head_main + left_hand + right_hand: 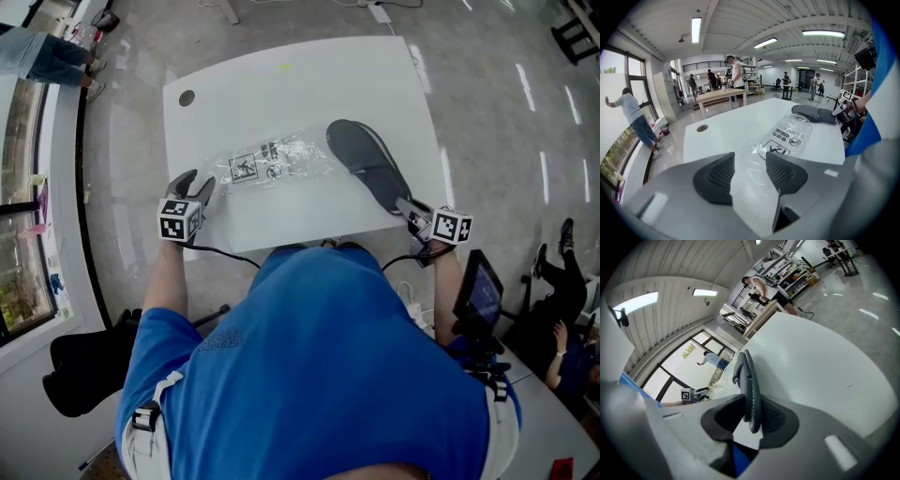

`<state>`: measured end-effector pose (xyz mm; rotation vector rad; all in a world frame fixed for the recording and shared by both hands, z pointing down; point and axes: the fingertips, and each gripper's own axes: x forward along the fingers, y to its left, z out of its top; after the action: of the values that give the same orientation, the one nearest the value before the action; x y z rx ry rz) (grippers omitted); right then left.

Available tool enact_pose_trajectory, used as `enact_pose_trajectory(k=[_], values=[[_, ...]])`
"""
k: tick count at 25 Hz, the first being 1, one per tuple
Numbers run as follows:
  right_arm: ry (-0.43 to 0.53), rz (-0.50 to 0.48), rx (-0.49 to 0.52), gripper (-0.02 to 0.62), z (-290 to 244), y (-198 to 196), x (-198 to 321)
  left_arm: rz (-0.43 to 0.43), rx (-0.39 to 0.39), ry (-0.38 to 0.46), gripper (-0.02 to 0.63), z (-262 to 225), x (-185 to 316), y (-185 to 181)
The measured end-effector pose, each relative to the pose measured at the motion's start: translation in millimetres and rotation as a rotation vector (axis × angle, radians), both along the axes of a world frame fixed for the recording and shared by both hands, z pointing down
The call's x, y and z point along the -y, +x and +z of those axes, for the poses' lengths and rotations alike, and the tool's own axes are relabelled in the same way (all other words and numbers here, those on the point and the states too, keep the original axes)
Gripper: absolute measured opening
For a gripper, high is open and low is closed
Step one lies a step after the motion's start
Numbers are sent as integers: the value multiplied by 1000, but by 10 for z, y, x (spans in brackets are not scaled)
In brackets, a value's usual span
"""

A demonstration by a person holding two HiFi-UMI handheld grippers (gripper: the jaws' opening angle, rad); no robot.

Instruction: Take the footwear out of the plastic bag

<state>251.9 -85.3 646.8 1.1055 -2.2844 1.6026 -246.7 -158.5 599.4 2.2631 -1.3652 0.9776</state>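
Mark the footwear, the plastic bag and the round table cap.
footwear (pixel 364 159), head view, middle of its grey surface.
plastic bag (pixel 272 161), head view, printed middle.
table cap (pixel 187 97), head view, its centre.

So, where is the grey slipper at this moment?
In the head view, the grey slipper is at the right side of the white table, just right of the clear plastic bag, its near end clamped in the right gripper.
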Motion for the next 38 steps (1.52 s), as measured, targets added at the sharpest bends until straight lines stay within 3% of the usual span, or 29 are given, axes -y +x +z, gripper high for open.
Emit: enact_pose_trajectory(k=[6, 12, 21, 25, 32, 34, 38], values=[[-12, 21, -86, 104, 127, 3, 32, -12, 6, 78, 219, -93, 32, 224], [-8, 15, -256, 230, 237, 41, -70, 60, -18, 142, 219, -181, -53, 551], [13, 101, -402, 233, 214, 439, 18, 149, -119, 200, 215, -329, -203, 1206], [92, 125, -452, 233, 44, 439, 31, 179, -171, 223, 184, -379, -378, 1408], [341, 121, -440, 224, -844, -317, -351, 165, -331, 298, 47, -867, -919, 1597], [407, 88, -468, 209, -1047, -499, -436, 183, -351, 324, 8, -976, -1032, 1753], [527, 21, -539, 143, -1428, -845, -720, 219, -351, 351, 8, -1122, -1302, 1980]])
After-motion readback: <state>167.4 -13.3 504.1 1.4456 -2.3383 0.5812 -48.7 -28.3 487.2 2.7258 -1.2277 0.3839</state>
